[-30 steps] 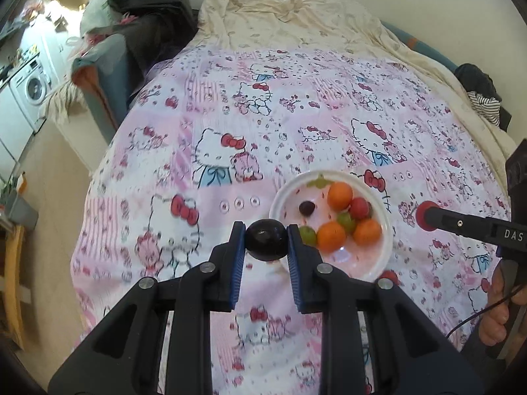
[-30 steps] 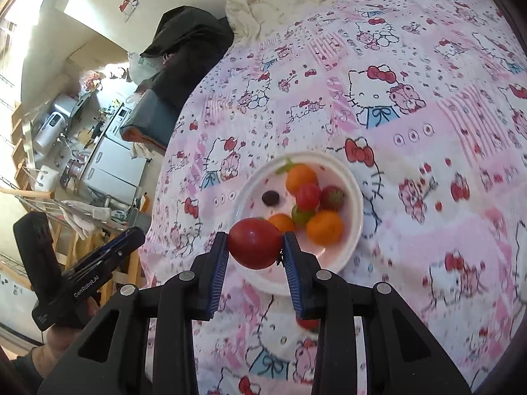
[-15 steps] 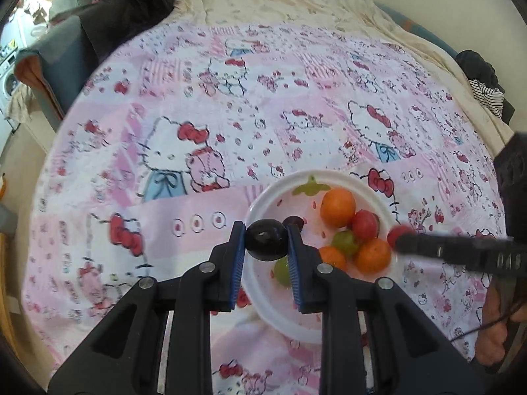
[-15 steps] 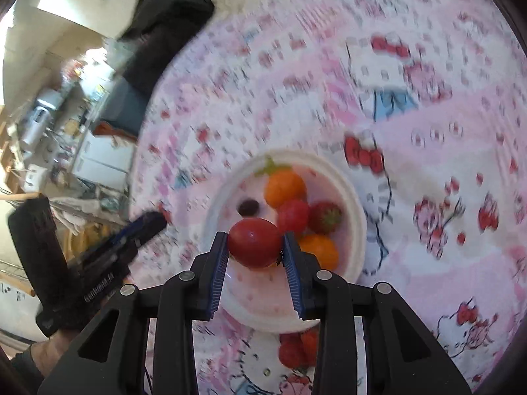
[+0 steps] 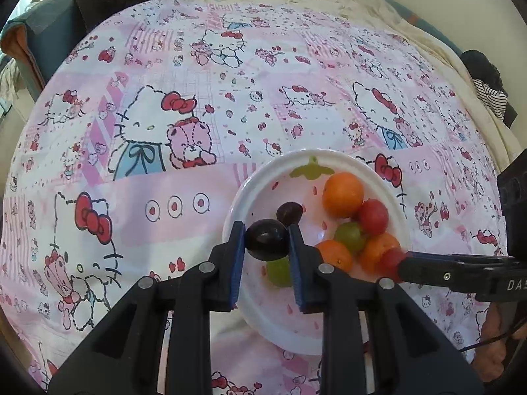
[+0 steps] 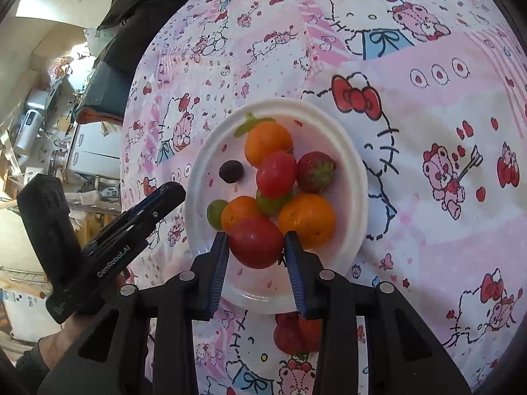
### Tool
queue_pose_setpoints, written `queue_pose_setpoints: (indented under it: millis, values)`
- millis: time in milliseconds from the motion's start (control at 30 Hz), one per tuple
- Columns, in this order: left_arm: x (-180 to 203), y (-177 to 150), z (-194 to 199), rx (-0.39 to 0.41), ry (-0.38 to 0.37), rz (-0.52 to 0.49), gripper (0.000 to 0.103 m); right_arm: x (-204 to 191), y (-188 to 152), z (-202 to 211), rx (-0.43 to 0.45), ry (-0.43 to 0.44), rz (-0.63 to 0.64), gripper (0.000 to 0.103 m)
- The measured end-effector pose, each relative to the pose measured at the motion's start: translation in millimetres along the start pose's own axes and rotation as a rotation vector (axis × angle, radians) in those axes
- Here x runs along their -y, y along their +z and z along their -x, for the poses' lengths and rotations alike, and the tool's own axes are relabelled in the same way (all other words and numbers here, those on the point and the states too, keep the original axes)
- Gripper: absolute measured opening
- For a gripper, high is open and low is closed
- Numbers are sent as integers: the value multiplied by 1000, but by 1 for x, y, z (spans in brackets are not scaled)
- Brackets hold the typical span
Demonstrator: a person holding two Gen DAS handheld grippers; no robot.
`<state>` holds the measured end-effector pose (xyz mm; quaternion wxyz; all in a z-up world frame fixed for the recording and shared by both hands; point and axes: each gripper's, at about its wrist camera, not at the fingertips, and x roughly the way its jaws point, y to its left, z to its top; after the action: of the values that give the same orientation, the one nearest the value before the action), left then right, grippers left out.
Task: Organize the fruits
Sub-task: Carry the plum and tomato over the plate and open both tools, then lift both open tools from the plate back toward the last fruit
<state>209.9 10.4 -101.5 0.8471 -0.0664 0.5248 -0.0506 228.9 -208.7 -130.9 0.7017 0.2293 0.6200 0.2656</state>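
Note:
A white plate sits on the bed and holds oranges, red tomatoes, green grapes, a strawberry and a dark grape. My left gripper is shut on a dark plum over the plate's left side. My right gripper is shut on a red tomato over the plate's near side, beside the oranges. In the left wrist view the right gripper comes in from the right.
A pink Hello Kitty sheet covers the bed. Two red fruits lie on the sheet just in front of the plate. Dark clothes lie at the bed's far left edge. A striped garment lies at the right edge.
Both grippers have moved forward and down over the plate with their fruit still held. The plum now hangs over the plate's left side, the tomato over its near side.

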Motion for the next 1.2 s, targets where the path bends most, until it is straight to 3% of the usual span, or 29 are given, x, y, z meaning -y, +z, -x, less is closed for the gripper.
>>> queue_pose_setpoints:
  millis: [133,167,200,267,333,800,1200]
  values:
    - [-1,-1,-4,-16,-7,10,22,1,0,-2,-7,7,-11,56]
    - [-1,-1,-5,-20,-14,13,25,0,0,0,-2,8,-14,56]
    - [-1,-2,-5,-25,-18,14,29,0,0,0,2,9,-13,56]
    - [-2,-2,-3,-15,-12,17,47,-2,1,3,13,6,-6,56]
    - [-3,-1,-2,0,-7,26,51,-2,2,6,26,4,-5,57]
    - [-6,-2,23,59,37,41,51,0,4,32,110,-26,-5,58]
    - [-4,-19,63,100,76,26,51,-6,-22,56,149,-58,11,58]
